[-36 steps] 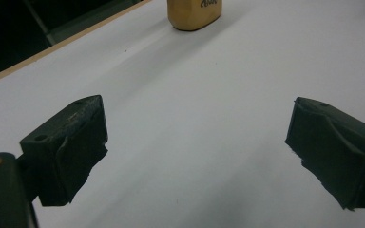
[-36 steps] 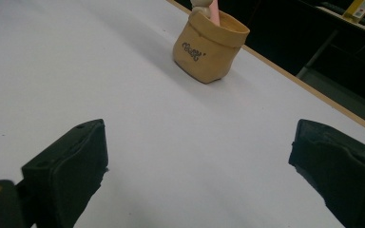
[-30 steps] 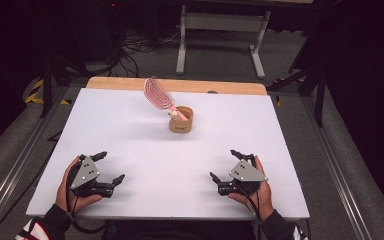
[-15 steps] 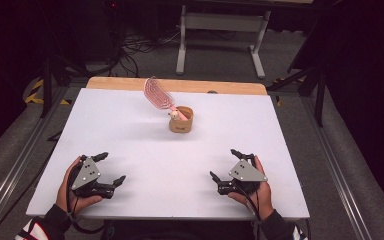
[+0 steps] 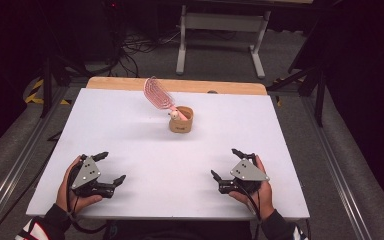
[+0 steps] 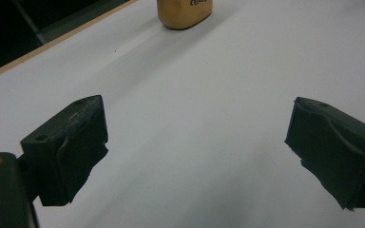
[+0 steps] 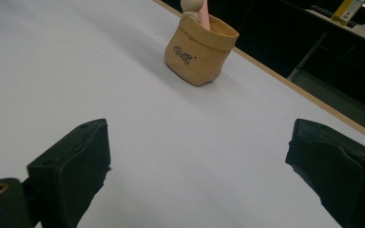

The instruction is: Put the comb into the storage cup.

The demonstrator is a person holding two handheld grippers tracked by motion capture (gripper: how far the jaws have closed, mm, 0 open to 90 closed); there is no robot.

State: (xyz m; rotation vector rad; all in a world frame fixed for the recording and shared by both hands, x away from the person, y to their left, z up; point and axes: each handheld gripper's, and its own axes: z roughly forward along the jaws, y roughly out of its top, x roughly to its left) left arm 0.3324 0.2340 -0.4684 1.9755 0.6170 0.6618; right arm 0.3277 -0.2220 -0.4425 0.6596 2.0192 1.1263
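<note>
- In the left gripper view the cup (image 6: 184, 13) is cut off at the top edge, so only its lower part shows and what stands in it is out of sight.
- In the right gripper view the brush handle (image 7: 203, 14) and a small pale ball (image 7: 190, 5) beside it are cropped by the top edge; the dark writing on the cup's side is too small to read.
- The tan cup (image 5: 181, 119) stands upright on the far middle of the white table (image 5: 130, 130), well apart from both grippers.
- A pink hairbrush (image 5: 158, 93) stands handle-down in the cup, its head leaning up and to the left above the rim.
- The left gripper (image 5: 111, 168) rests near the front left of the table, its jaws wide apart and holding nothing.
- The right gripper (image 5: 226, 163) rests near the front right, jaws likewise spread and empty.
- Bare tabletop lies between the grippers and the cup; a wooden strip (image 5: 115, 83) runs along the far edge, just behind the cup.
</note>
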